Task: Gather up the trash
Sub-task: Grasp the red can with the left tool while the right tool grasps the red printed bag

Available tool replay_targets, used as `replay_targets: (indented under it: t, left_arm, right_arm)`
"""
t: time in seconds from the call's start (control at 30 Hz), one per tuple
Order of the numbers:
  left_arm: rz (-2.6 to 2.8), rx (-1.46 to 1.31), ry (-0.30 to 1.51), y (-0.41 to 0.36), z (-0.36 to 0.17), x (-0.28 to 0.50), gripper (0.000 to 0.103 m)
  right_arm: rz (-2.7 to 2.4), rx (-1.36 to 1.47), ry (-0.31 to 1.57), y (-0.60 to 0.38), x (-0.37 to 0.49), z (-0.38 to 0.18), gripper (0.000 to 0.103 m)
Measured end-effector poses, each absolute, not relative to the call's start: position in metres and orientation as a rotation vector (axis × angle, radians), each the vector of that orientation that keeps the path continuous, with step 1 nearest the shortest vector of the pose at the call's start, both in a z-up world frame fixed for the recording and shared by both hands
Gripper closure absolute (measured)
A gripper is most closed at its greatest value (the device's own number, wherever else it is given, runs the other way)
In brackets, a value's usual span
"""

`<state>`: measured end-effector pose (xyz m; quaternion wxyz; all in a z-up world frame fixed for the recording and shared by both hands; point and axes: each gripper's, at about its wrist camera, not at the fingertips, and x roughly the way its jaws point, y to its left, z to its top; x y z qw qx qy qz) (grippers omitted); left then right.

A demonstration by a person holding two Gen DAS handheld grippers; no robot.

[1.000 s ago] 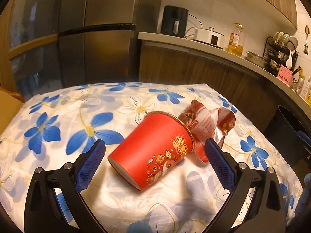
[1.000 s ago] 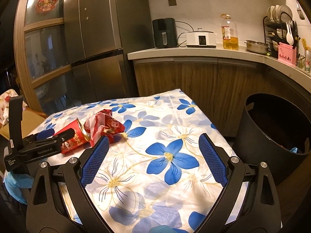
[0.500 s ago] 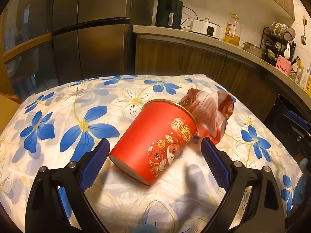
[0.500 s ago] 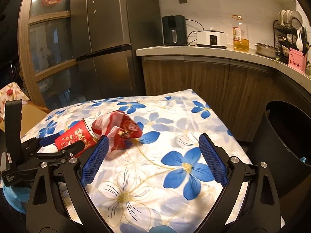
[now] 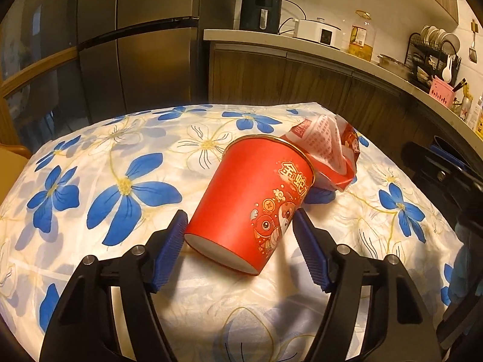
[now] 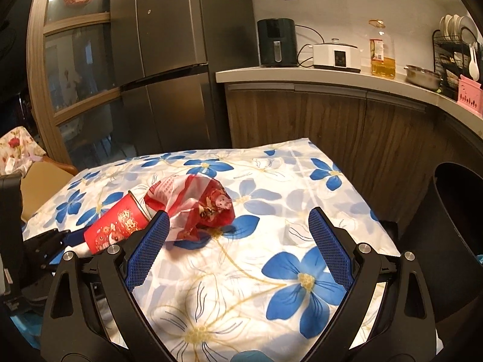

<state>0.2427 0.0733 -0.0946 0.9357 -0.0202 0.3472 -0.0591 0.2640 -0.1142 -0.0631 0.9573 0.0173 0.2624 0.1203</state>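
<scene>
Step in hand: grasp on the red paper cup. It lies on its side on the flower-cloth surface, base toward the camera, mouth pointing away. The left gripper straddles the base end and its fingers are closing. The cup is between them, both pads right at the wall; can't confirm they press yet, so I read it as not clamped.

The crumpled red-and-white wrapper sits just beyond the cup's rim, touching or nearly so. In the right wrist view the right gripper hangs over the surface, fingers wide apart and nothing between them, wrapper just past its left fingertip.

The black bin stands off the right edge of the surface, mouth up.

Next, as I judge it: finish the squeeze gently, since a thin paper wall will probably crush or pop out, then lift and carry to the bin. The right gripper looks placed to take the wrapper.

Writing: gold Chinese characters near the cup rim, roughly "金蛇", not fully legible; cartoon figures below. The wrapper has fine print, too small to read. No brand legible.
</scene>
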Motion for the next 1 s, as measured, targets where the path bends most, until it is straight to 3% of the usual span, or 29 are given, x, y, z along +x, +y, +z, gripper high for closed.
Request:
replay_targets:
  t: [0.1,0.37,0.63,0.77,0.83,0.87,1.0]
  left_arm:
    - [-0.122,-0.03,0.707,0.071,-0.094,0.242,0.041]
    - [-0.112,-0.036,0.701,0.073,-0.094,0.238,0.046]
    - [-0.052,-0.104,0.675,0.087,-0.088,0.226,0.046]
    - [-0.03,-0.096,0.649,0.086,-0.084,0.217,0.046]
    - [-0.022,-0.09,0.639,0.086,-0.082,0.215,0.046]
    - [-0.016,-0.09,0.635,0.086,-0.081,0.213,0.046]
    - [0.003,-0.107,0.628,0.091,-0.08,0.21,0.046]
  right_arm:
    - [0.265,0.046,0.542,-0.111,0.27,-0.065,0.011]
    - [0.315,0.068,0.552,-0.096,0.292,-0.068,0.013]
    - [0.366,0.065,0.606,-0.077,0.313,-0.083,0.03]
    - [0.382,0.042,0.621,-0.068,0.314,-0.09,0.044]
    - [0.385,0.04,0.621,-0.067,0.313,-0.091,0.06]
    - [0.385,0.037,0.622,-0.067,0.312,-0.092,0.077]
    - [0.384,0.023,0.628,-0.067,0.309,-0.094,0.088]
